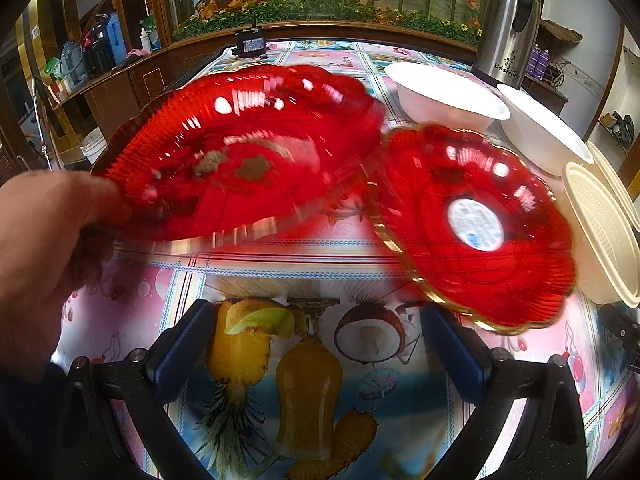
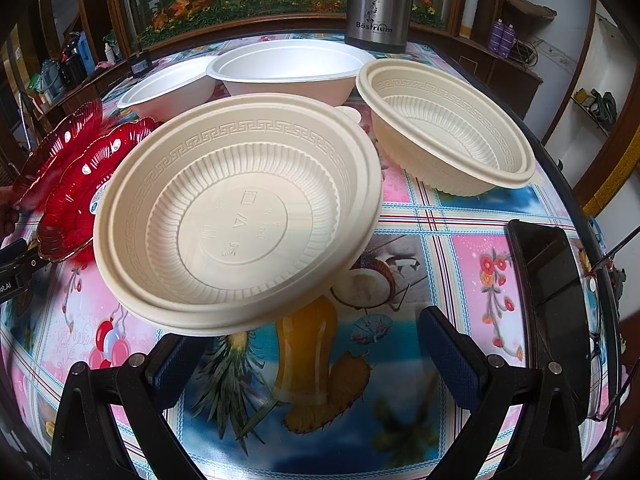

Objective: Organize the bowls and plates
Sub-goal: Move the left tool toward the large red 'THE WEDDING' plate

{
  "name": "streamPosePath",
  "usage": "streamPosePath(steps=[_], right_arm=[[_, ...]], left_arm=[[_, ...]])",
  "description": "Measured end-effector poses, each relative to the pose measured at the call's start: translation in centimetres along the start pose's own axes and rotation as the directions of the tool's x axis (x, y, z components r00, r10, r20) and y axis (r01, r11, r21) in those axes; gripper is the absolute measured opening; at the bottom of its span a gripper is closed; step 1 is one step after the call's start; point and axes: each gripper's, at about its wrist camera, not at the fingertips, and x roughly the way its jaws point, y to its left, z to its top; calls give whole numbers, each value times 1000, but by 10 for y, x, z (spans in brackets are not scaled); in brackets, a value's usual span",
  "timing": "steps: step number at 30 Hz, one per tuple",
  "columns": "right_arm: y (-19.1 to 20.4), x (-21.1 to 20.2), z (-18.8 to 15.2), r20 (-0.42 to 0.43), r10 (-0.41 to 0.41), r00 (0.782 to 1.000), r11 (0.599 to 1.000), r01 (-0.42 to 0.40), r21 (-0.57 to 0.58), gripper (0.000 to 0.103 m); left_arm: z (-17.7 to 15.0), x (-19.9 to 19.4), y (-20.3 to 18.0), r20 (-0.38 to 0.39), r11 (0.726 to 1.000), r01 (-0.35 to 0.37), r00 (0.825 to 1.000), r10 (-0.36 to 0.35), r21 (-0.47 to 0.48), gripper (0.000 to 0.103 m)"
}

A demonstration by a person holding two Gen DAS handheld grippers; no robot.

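left gripper: jaws wide apart, nothing between; two red plates ahead, blurred, left one pinched by a bare hand
right gripper: jaws wide, empty; cream bowl tilted just ahead, second cream bowl ahead-right, white bowls beyond
surface: fruit-print tablecloth
room: steel flask at far edge

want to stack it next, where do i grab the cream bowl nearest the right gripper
Pinch the cream bowl by its near rim, just beyond the open right gripper, coming straight forward. It is tilted toward the camera, so that thin lip overhangs the table, one finger above, one below.
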Motion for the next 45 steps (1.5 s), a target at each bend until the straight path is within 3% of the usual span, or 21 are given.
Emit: streamPosePath(steps=[29,33,35,37,41,45], right_arm=[[4,-1,-2,3,-6,1000,1000,6,8,103],[5,-1,-1,3,-2,1000,1000,2,5,103],[6,-2,-1,-34,16,999,1000,-17,-19,103],[6,-7,-1,-70,42,997,998,-45,-39,103],[13,-47,-7,25,10,1000,991,-7,-135,103],[23,-82,-18,99,87,991,968,-61,-244,103]], left_arm=[[1,0,0,5,1000,-8,1000,9,-9,103],[1,-3,0,-30,1000,-18,999,17,-20,103],[-3,-8,-2,-67,1000,1,998,-1,2,103],[-9,-20,-1,-79,998,68,995,-68,4,103],[-22,-49,5,-42,991,136,990,-135,17,103],[-36,-74,15,18,986,166,986,-166,22,103]])
